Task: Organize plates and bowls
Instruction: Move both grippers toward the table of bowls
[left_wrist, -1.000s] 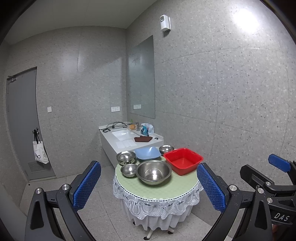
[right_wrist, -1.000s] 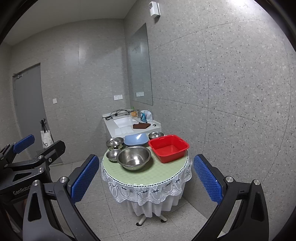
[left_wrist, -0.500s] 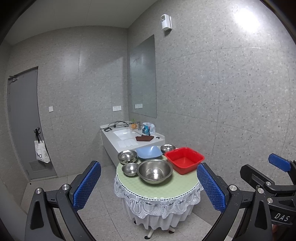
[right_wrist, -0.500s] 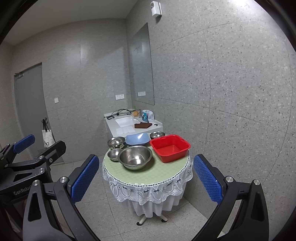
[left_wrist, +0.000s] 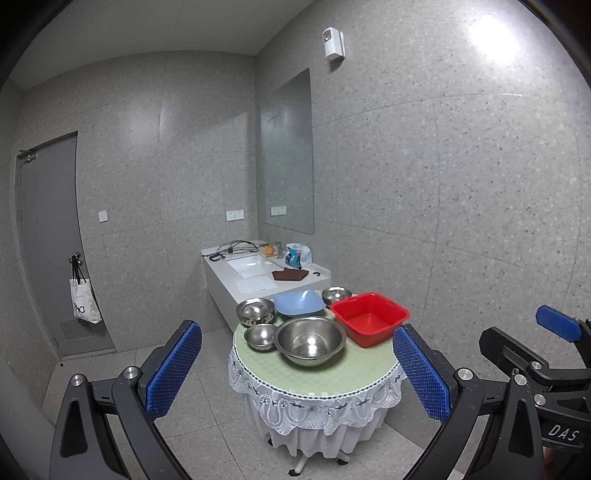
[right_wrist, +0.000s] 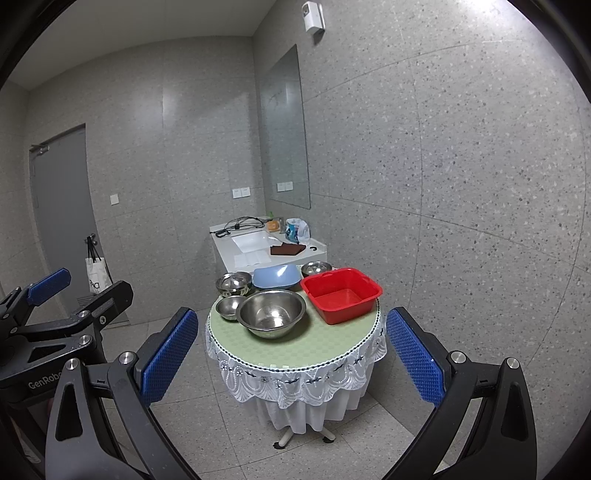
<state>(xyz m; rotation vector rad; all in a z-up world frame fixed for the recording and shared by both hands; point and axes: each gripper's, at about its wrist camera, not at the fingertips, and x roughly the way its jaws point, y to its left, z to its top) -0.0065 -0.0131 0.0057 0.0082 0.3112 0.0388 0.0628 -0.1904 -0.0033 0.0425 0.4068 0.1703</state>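
Note:
A small round table (left_wrist: 332, 373) (right_wrist: 314, 347) with a green top and lace skirt stands ahead. On it are a large steel bowl (left_wrist: 309, 340) (right_wrist: 271, 313), a small steel bowl (left_wrist: 260, 336) (right_wrist: 229, 307), another steel bowl (left_wrist: 255, 311) (right_wrist: 233, 282), a blue bowl (left_wrist: 298, 303) (right_wrist: 275, 277), a steel bowl at the back (left_wrist: 336, 294) (right_wrist: 316, 268) and a red square basin (left_wrist: 369, 318) (right_wrist: 341, 293). My left gripper (left_wrist: 297, 373) and right gripper (right_wrist: 288, 354) are both open and empty, well short of the table.
A white sink counter (left_wrist: 258, 273) (right_wrist: 258, 243) with cables, a brown cloth and a bag stands behind the table against the wall. A grey door (left_wrist: 48, 240) with a hanging tote bag (left_wrist: 83, 302) is at the left. Tiled floor lies around the table.
Both views have drifted slightly; the table sits a little further right and higher in frame. Both grippers stay open.

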